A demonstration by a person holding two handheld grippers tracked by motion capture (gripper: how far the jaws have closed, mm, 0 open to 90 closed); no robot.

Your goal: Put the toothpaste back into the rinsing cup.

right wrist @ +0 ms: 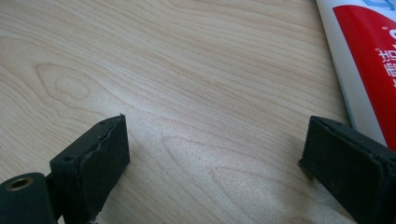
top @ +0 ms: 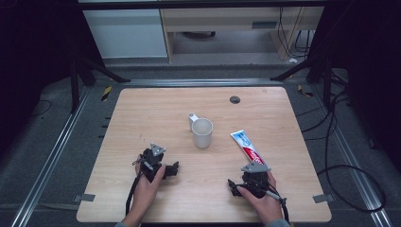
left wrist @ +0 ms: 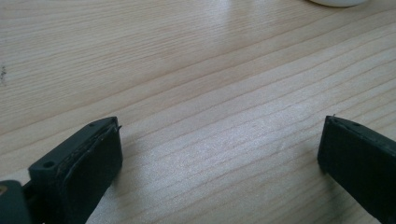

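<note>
While both the left gripper (top: 171,169) and right gripper (top: 232,185) sit wide open holding nothing, the toothpaste tube (top: 247,146) just beside the right one looks soft and light, best pinched mid-body, near the cup (top: 202,132).

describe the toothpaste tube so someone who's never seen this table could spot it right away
On the light wooden table, look right of the white mug standing near the middle. The toothpaste tube lies flat there, running diagonally toward the right gripper. It is the one long, flat, red, white and blue thing.
</note>
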